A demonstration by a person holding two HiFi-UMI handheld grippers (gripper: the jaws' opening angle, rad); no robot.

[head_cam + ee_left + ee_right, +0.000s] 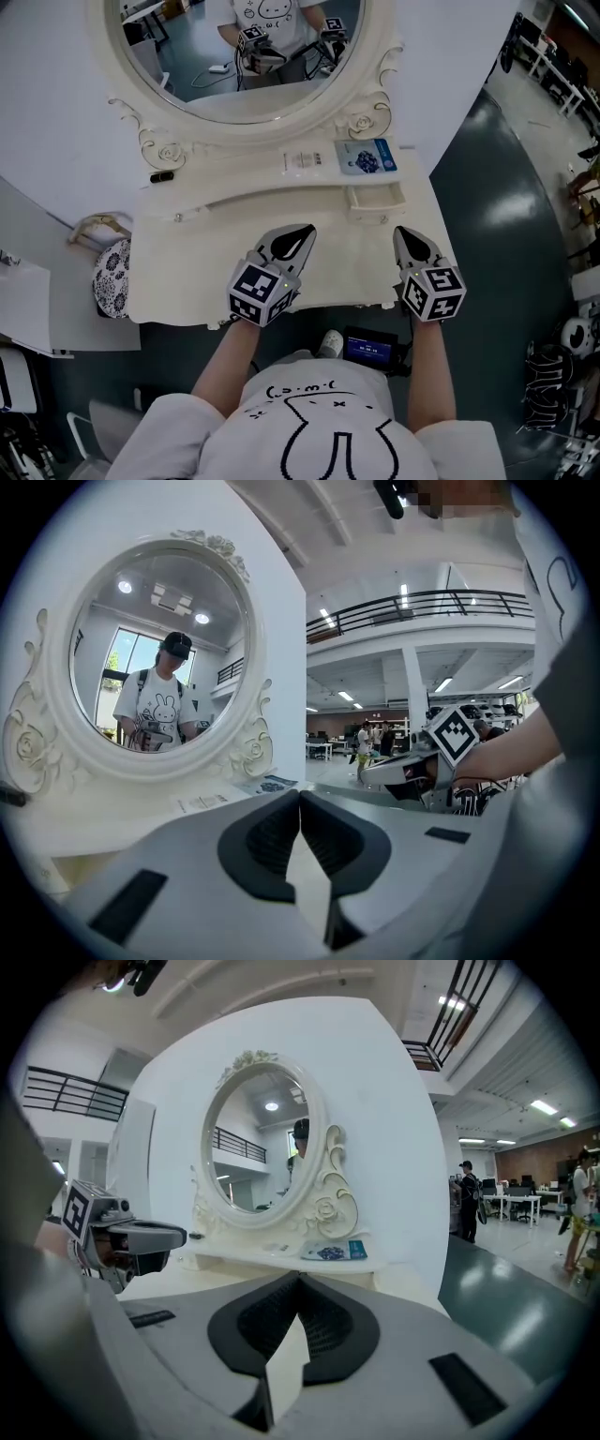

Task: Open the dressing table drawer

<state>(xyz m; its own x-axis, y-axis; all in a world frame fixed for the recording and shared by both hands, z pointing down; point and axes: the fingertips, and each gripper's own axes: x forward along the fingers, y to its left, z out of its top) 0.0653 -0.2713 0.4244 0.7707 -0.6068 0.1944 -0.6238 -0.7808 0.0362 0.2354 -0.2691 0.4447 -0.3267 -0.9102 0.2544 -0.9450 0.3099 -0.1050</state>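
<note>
One cream dressing table (pixel 187 272) – its oval mirror (pixel 244 56) stands at the back.
The left gripper (pixel 305 230) and right gripper (pixel 401 232) are held over the top, both jaws clenched on nothing – the small drawer (pixel 375 198), just ahead of the right gripper, looks pulled out.

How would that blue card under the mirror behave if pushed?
The blue card lies flat on the shelf, so it would probably slide, not roll or tip. It looks thin, so likely light and bendy if lifted by an edge.
</note>
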